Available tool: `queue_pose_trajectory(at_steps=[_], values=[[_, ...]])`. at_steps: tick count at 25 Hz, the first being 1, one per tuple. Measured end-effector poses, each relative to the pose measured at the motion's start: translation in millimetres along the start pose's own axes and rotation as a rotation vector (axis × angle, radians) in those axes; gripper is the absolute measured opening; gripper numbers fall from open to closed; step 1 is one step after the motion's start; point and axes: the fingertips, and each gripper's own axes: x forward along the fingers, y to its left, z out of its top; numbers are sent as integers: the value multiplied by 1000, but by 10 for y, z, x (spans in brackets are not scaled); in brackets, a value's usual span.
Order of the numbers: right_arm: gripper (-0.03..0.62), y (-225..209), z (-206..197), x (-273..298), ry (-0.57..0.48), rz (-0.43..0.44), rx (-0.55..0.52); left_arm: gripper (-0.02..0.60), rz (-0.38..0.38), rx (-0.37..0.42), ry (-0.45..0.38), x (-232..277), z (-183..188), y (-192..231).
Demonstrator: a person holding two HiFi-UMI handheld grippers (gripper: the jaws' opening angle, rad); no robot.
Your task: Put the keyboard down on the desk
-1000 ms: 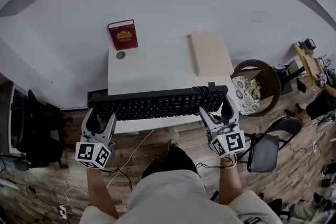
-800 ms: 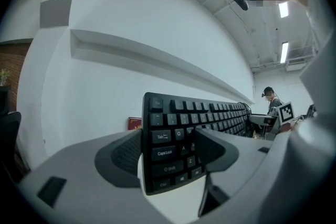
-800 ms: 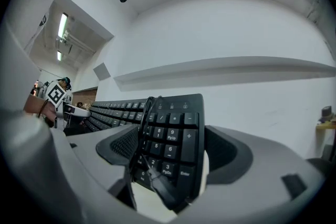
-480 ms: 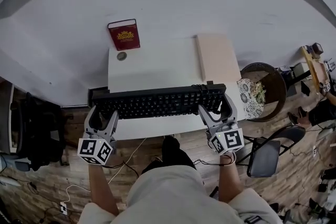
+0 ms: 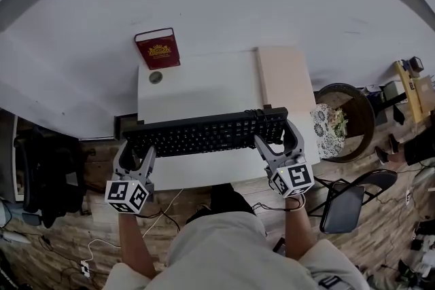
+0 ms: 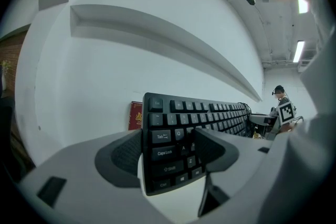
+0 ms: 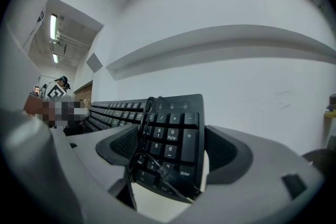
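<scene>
Across the near half of the white rectangular desk [image 5: 197,88] lies a long black keyboard [image 5: 204,134], stretched left to right, with its left end reaching a little past the desk's left edge. Whether its underside touches the desk top cannot be told from these views.

The left hand-held gripper [image 5: 134,154] has its jaws closed on the keyboard's left end. In the left gripper view the dark ribbed pads [image 6: 125,148] sit against the two long edges, with the Tab, Caps Lock and Shift keys between them. The right hand-held gripper [image 5: 277,140] is closed the same way on the right end. In the right gripper view the number pad fills the space between its jaws, and a thin black cable [image 7: 152,131] is looped over those keys.

At the far left corner of the desk, against the white wall, stands a dark red book with a gold emblem [image 5: 158,48]. Just in front of it lies a small round dark disc [image 5: 155,77]. A pale beige flat board [image 5: 284,78] covers the desk's right side, beyond the keyboard.

On the wooden floor to the right stand a round brown basket [image 5: 353,109] and a black folding chair [image 5: 343,204].
</scene>
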Motion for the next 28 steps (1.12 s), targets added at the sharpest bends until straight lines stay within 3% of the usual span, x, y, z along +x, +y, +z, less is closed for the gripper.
queue_pose_trajectory(at_steps=[28], values=[[394,-291,-779,675,168,44,105,311,51,-47,144,616,-444,302]])
